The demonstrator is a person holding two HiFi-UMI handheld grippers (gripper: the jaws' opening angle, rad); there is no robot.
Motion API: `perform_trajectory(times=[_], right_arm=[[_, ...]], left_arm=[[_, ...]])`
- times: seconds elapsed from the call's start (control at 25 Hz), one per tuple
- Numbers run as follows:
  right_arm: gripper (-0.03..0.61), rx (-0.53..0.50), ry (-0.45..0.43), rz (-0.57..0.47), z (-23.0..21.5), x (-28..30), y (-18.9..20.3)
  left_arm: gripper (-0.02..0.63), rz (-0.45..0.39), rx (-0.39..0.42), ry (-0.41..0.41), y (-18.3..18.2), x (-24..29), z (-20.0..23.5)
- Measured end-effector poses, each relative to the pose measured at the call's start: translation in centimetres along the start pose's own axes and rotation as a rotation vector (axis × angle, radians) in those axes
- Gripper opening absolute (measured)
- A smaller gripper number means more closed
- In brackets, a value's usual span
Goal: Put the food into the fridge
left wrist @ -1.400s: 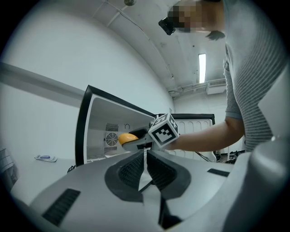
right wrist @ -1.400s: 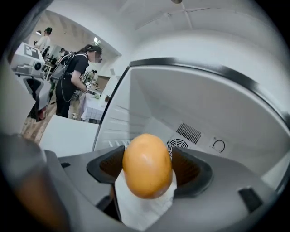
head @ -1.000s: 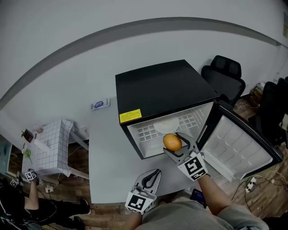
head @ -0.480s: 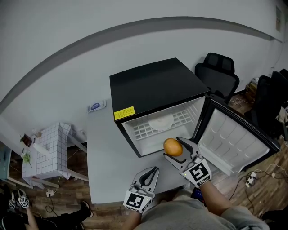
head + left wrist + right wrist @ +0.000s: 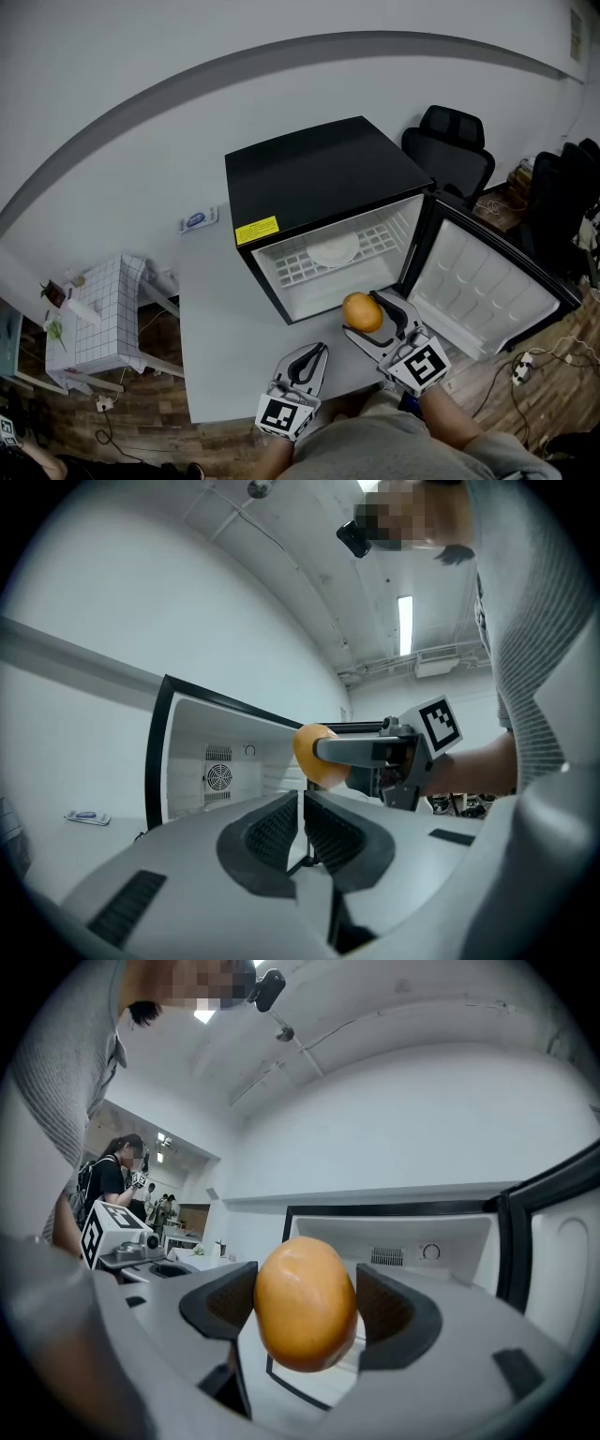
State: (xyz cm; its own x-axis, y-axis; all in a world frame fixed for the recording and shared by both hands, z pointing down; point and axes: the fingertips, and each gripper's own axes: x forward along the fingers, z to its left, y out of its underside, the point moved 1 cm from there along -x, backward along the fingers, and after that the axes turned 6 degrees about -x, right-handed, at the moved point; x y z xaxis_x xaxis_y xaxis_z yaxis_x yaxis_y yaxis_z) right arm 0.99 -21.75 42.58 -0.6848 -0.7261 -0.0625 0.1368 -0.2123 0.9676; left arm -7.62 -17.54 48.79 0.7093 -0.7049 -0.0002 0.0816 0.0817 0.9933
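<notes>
A small black fridge (image 5: 319,178) stands on a grey table (image 5: 220,319) with its door (image 5: 487,286) swung open to the right. A white plate (image 5: 334,249) lies on its wire shelf. My right gripper (image 5: 370,314) is shut on an orange fruit (image 5: 362,312), just in front of the fridge opening; the fruit (image 5: 305,1302) fills the jaws in the right gripper view. My left gripper (image 5: 312,361) hovers near the table's front edge, shut with nothing in it. The left gripper view shows the fruit (image 5: 311,755) and the fridge interior (image 5: 220,775) beyond.
A blue and white object (image 5: 197,221) lies on the table left of the fridge. Black office chairs (image 5: 450,145) stand behind the open door. A white tiled stand (image 5: 103,323) sits on the floor at the left. Cables lie on the floor at the right.
The right gripper with the fruit has drawn slightly back and down from the fridge opening. The left gripper stays put.
</notes>
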Motion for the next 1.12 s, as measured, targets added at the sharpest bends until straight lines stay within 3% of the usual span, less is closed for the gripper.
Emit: perform_trajectory(times=[0.56,1.12], right_arm=[[0.322,0.012,-0.050,-0.082,2.0,-0.7,-1.3],[0.322,0.015,-0.032,-0.107,1.4,-0.9,-1.7]], left_arm=[[0.012,-0.020,-0.002,-0.023,-0.7,-0.2,0.9],[0.011,-0.030,-0.008,-0.043,-0.9,-0.6,1.6]])
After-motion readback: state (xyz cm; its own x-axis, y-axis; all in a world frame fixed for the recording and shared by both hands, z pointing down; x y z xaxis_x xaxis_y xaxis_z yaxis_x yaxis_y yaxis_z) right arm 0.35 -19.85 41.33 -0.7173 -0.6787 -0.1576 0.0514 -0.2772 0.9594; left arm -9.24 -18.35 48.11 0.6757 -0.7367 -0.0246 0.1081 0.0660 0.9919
